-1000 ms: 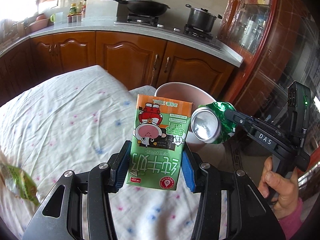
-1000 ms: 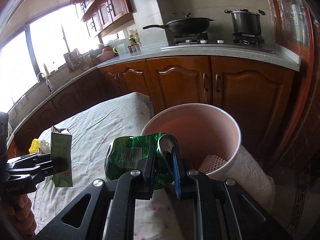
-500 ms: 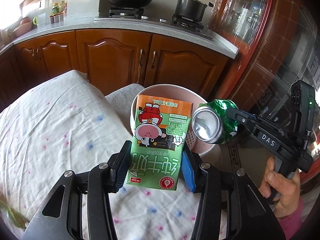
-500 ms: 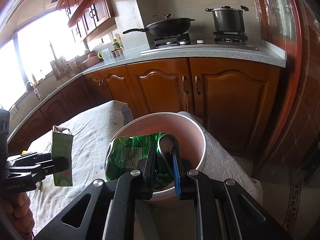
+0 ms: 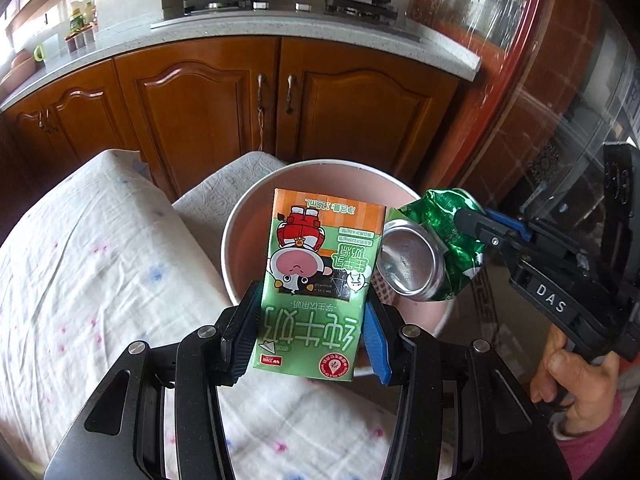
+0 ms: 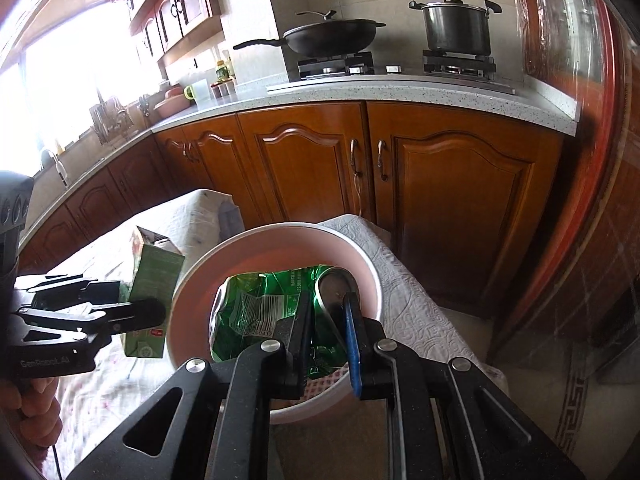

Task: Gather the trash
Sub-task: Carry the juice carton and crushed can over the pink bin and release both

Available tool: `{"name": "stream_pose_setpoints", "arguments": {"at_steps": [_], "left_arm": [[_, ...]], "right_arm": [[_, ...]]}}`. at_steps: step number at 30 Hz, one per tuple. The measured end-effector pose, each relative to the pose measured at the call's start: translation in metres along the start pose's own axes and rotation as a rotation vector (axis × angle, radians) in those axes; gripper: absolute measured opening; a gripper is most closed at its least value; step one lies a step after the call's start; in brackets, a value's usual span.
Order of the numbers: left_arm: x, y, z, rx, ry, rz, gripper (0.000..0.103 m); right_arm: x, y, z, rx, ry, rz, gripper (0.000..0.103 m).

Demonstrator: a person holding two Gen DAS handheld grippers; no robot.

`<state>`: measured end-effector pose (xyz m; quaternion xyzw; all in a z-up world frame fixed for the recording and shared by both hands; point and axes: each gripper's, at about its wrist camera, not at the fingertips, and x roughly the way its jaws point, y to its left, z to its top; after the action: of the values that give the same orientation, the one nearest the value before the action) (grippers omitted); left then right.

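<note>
My left gripper (image 5: pixel 310 312) is shut on a green and orange milk carton (image 5: pixel 316 280), held upside down over the near rim of the pink bin (image 5: pixel 240 220). My right gripper (image 6: pixel 328 320) is shut on a crushed green can (image 6: pixel 256 312), which hangs above the open mouth of the pink bin (image 6: pixel 360 248). In the left wrist view the crushed can (image 5: pixel 424 256) shows its silver end beside the carton, with the right gripper (image 5: pixel 476 224) clamped on its crumpled side. In the right wrist view the milk carton (image 6: pixel 154 280) and left gripper (image 6: pixel 132 304) sit just left of the bin.
A table under a white dotted cloth (image 5: pixel 80 280) lies left of the bin. A quilted white cover (image 6: pixel 416 312) lies beside the bin. Wooden cabinets (image 6: pixel 312 164), a counter with a wok (image 6: pixel 328 34) and a pot (image 6: pixel 456 28) stand behind. A red-framed glass door (image 5: pixel 560 100) is on the right.
Both grippers have travelled from above the table toward the bin, each keeping its load. The bin now lies directly under the can and the carton.
</note>
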<state>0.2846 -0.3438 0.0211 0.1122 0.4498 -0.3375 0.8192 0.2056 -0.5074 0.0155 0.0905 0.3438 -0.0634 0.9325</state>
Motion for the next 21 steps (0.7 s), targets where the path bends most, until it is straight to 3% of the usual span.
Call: {"name": "stream_pose_setpoints", "arguments": {"at_steps": [21], "left_arm": [[0.038, -0.006, 0.012, -0.01, 0.094, 0.003, 0.051]], "right_arm": [[0.028, -0.009, 0.006, -0.011, 0.076, 0.014, 0.017]]}}
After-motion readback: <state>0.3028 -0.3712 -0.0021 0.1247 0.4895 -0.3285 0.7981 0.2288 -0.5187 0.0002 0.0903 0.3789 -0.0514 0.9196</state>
